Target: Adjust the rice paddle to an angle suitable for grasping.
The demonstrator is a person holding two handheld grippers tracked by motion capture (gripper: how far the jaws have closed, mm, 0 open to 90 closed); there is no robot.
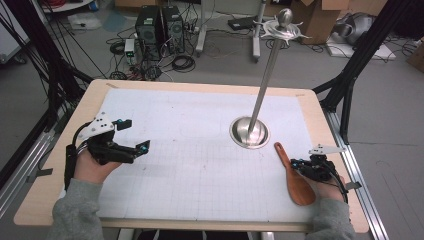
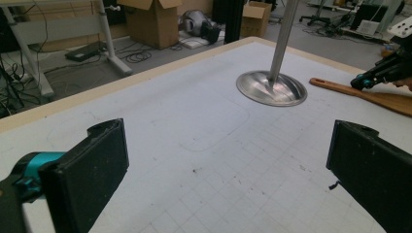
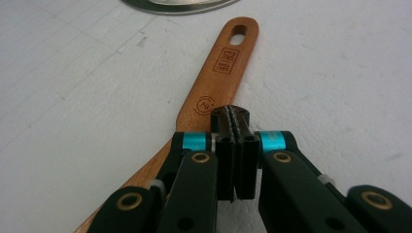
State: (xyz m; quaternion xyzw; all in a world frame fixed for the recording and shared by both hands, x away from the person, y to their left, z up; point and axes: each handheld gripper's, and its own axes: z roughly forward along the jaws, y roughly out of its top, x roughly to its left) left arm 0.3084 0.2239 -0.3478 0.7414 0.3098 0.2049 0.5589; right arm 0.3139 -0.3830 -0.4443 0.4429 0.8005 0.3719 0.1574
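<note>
Fingers of our right gripper [image 3: 235, 116] are pressed together with nothing between them, poised just above the spatula [image 1: 292, 176], which lies flat near the table's [image 1: 50, 190] right edge with its handle pointing at the stand [image 1: 250, 131]; we judge the closed tips are there to nudge or pin the handle rather than grasp it. Our left gripper [image 1: 134, 135] waits near the left edge with jaws wide apart and empty, well clear of the spatula, probably held ready to help once the spatula is lifted toward the stand's hooks.
</note>
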